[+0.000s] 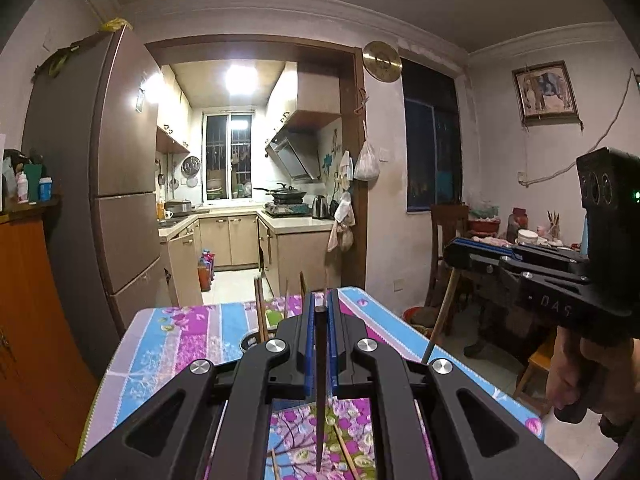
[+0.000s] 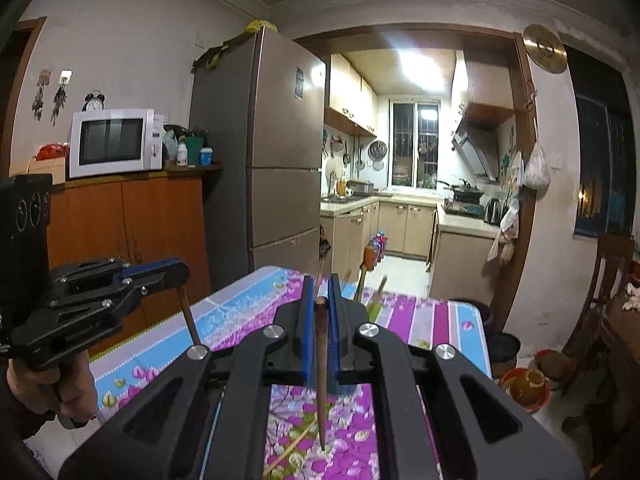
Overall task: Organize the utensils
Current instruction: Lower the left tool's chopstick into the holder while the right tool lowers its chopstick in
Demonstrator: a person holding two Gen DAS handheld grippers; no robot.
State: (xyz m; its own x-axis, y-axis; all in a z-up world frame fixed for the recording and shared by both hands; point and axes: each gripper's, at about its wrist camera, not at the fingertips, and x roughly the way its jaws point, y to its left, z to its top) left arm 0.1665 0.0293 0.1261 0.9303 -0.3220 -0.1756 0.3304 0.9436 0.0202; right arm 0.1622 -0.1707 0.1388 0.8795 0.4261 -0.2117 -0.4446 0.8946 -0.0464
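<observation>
1. The left gripper [image 1: 320,312] is almost fully closed; its blue pads [image 1: 307,344] pinch a dark chopstick [image 1: 320,380] that stands nearly upright, with the thin tip pointing down toward the tabletop [image 1: 180,344].
2. The right gripper [image 2: 320,300] is also almost fully closed and pinches a brown chopstick [image 2: 321,360], upright too, with the tip down over the flower-patterned cloth.
3. In the left wrist view the right gripper [image 1: 456,256] shows at the right side, above the tabletop edge, and its chopstick [image 1: 440,320] hangs slanted below the fingers.
4. In the right wrist view the left gripper [image 2: 180,272] shows at the left, held by a hand [image 2: 68,392], with its chopstick [image 2: 189,316] hanging down below the fingers.
5. Both grippers are held above the tabletop and well apart from each other.
6. More chopsticks [image 1: 261,308] stand up behind the left gripper, in a holder [image 1: 250,340] whose rim only partly shows.
7. Loose chopsticks [image 1: 346,456] lie flat on the cloth under the left gripper.
8. One light chopstick [image 2: 288,448] lies on the cloth under the right gripper.
9. Behind the tabletop there is a fridge [image 2: 264,140] and an open kitchen doorway.
</observation>
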